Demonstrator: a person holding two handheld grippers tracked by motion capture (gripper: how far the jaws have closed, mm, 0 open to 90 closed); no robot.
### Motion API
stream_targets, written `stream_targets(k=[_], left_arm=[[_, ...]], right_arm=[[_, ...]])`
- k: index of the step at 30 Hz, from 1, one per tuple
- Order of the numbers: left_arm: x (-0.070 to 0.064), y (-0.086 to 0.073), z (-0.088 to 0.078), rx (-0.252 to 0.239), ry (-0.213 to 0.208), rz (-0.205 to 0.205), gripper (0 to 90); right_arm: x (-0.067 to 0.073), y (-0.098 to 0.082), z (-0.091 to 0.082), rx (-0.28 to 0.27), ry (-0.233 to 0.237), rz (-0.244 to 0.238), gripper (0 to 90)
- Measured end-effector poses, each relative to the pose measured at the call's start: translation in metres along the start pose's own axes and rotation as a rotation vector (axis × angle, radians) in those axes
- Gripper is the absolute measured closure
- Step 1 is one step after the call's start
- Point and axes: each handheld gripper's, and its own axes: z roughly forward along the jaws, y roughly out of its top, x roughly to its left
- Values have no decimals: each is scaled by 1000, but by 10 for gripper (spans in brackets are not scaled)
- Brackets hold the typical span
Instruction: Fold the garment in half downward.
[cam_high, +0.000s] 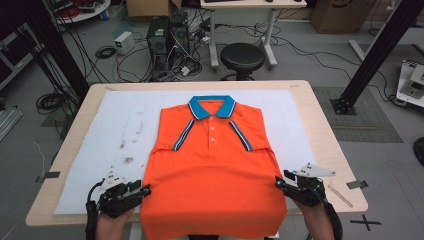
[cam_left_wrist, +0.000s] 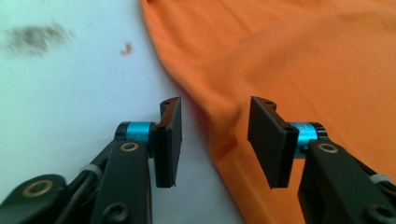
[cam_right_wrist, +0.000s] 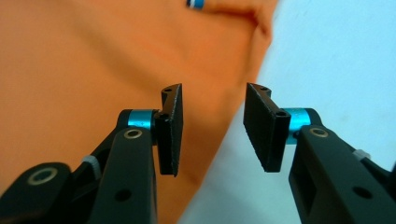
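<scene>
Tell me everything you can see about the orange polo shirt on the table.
The orange polo shirt lies flat, front up, on a white sheet, blue collar farthest from the person. It looks like knit cotton, with white placket buttons and blue-and-white striped sleeve cuffs folded inward. Its hem hangs over the near table edge. The open left tool and right tool flank its lower side edges.

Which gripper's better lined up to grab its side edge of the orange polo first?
Left, marginally. The left gripper is open with the orange polo's side edge between its jaws. The right gripper is open too, its jaws astride the opposite edge. Both look about ready.
</scene>
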Motion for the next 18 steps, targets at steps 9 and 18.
stream_targets(k=[9,18], left_arm=[[-16,-17,-12,-15,54,82,607],[-11,-16,-27,9,-43,59,871]], right_arm=[[12,-15,-3,78,-6,-27,633],[11,-13,-13,42,43,-40,881]])
